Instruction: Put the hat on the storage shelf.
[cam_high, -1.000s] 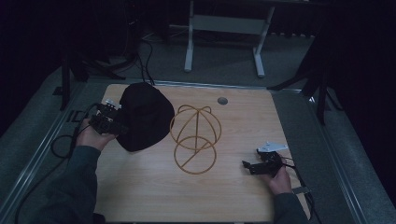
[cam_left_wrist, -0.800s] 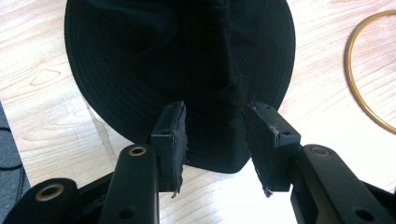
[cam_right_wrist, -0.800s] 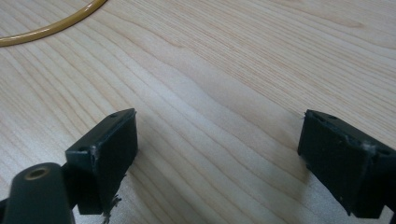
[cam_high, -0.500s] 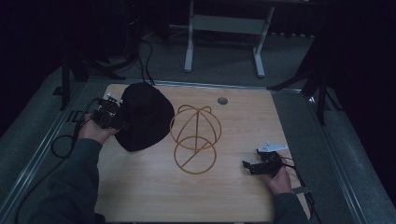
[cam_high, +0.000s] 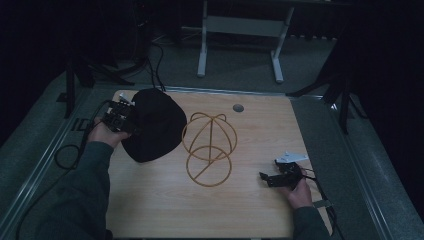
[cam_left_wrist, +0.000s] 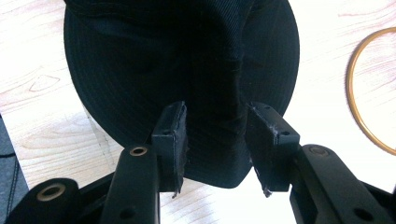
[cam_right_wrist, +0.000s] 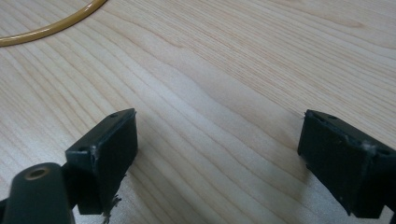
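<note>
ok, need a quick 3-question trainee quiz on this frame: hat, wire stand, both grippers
1. True or false: the right gripper holds the wire hat stand.
2. What lies between the left gripper's jaws? A) black hat B) a cable C) nothing
3. Where does the black hat lie relative to the stand in the high view?

Key:
1. False; its jaws stand open over bare table, apart from the stand.
2. A; a fold of the hat sits between the pads.
3. To its left, on the table, apparently just clear of the wire.

High view: fixed above the near edge, looking forward and down over the whole bench (cam_high: 150, 210). Left gripper view: close over the black cap (cam_left_wrist: 154, 60). Right gripper view: low across bare wood. Shared by all: the yellow wire frame (cam_high: 209, 150).
</note>
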